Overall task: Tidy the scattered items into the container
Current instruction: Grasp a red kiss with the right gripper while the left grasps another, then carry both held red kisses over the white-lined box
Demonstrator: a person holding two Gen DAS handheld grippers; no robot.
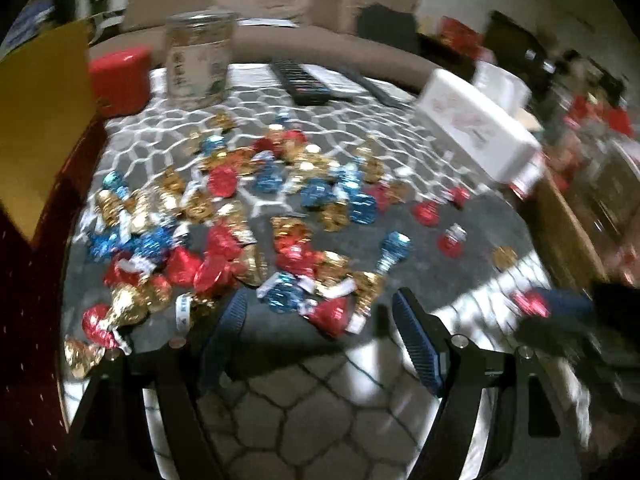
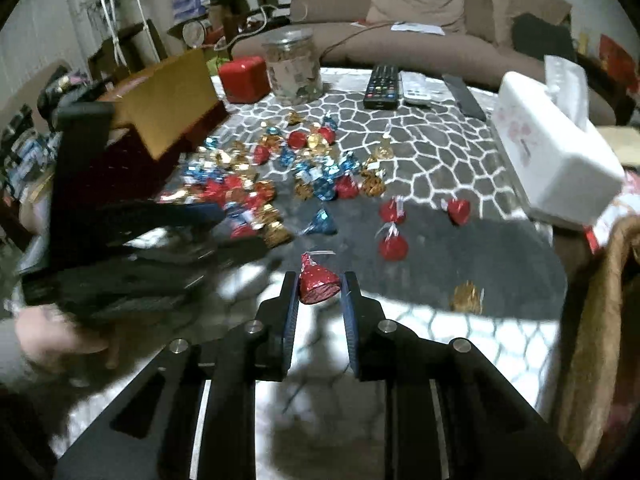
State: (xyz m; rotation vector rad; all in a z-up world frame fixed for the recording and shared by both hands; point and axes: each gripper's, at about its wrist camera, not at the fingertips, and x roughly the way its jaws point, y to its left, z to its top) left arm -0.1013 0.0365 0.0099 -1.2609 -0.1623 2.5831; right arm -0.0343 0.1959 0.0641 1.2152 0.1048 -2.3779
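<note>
Several foil-wrapped candies (image 1: 248,208) in red, blue and gold lie scattered on the grey patterned tabletop (image 1: 304,412). My left gripper (image 1: 320,299) hovers open just before the near edge of the pile, with nothing between its fingers. At the left stands the dark red box (image 2: 132,160) with its gold lid (image 2: 168,96) raised. My right gripper (image 2: 319,285) is shut on a red candy (image 2: 318,280), held off the table; the left wrist view shows that red candy (image 1: 532,304) blurred at the right. A few loose candies (image 2: 392,246) lie ahead of it.
A clear jar (image 2: 294,68) and a red tin (image 2: 244,78) stand at the back, with remote controls (image 2: 382,84) to their right. A white tissue box (image 2: 548,148) sits at the right edge. A sofa (image 2: 420,12) lies behind. A hand (image 2: 52,340) holds the left gripper.
</note>
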